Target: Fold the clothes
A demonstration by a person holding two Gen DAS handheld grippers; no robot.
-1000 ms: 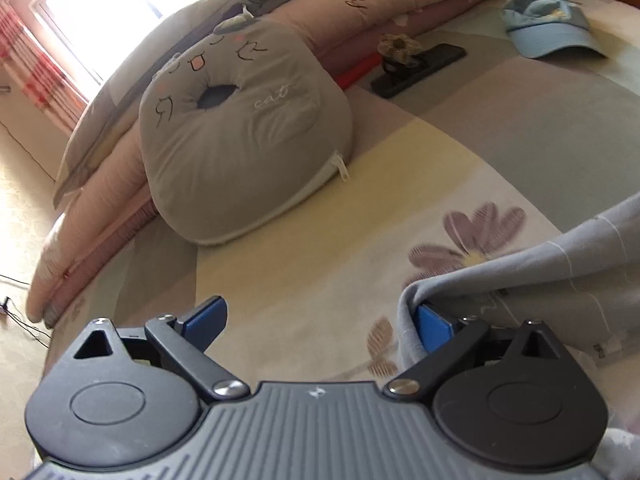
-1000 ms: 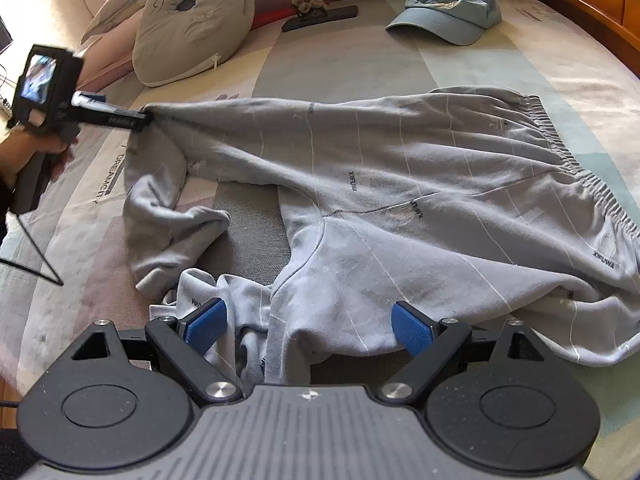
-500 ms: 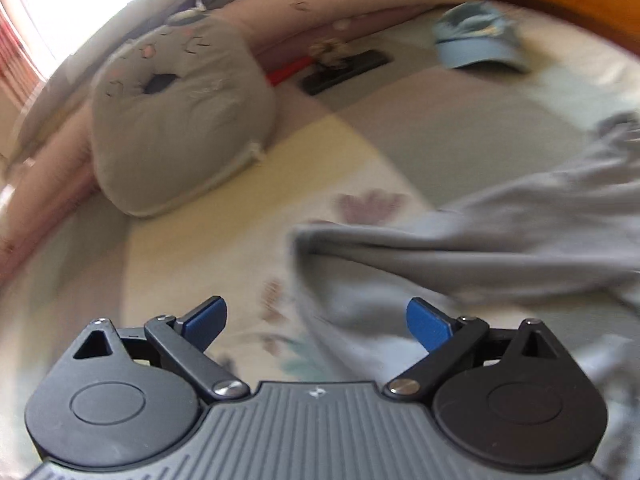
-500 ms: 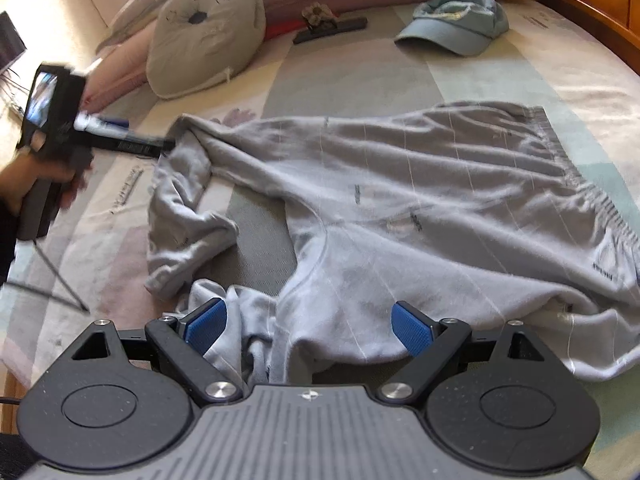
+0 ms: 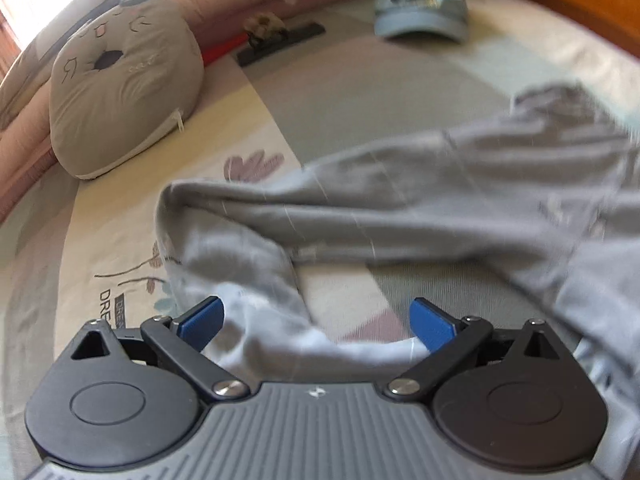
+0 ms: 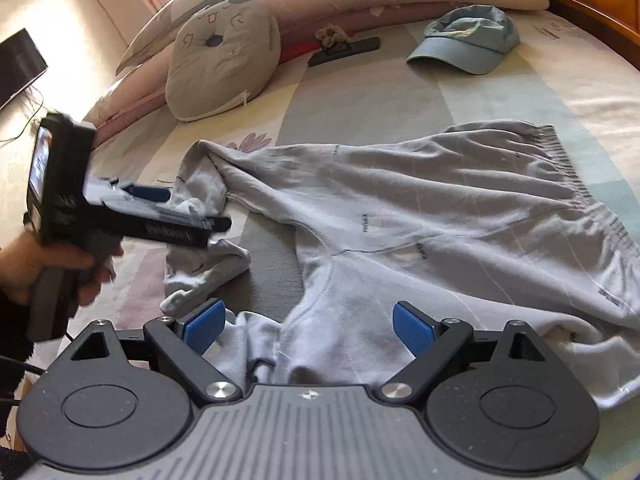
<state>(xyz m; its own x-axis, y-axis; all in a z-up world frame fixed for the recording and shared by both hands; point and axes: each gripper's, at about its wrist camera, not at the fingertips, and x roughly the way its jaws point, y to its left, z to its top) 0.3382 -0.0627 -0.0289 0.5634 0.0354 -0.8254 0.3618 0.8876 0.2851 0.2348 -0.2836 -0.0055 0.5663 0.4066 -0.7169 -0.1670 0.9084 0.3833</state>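
The grey sweatpants (image 6: pixel 420 216) lie spread across the middle of the bed (image 6: pixel 520 92), waistband toward its right edge, one leg crumpled toward the left edge and the other bunched at the near edge. The step in hand appears to be laying out before the first fold. The left gripper (image 5: pixel 316 320) is released, its jaws apart over the crumpled leg. The right gripper (image 6: pixel 308 326) is likewise released, empty above the crotch. The next move likely calls for pinching and straightening that leg.
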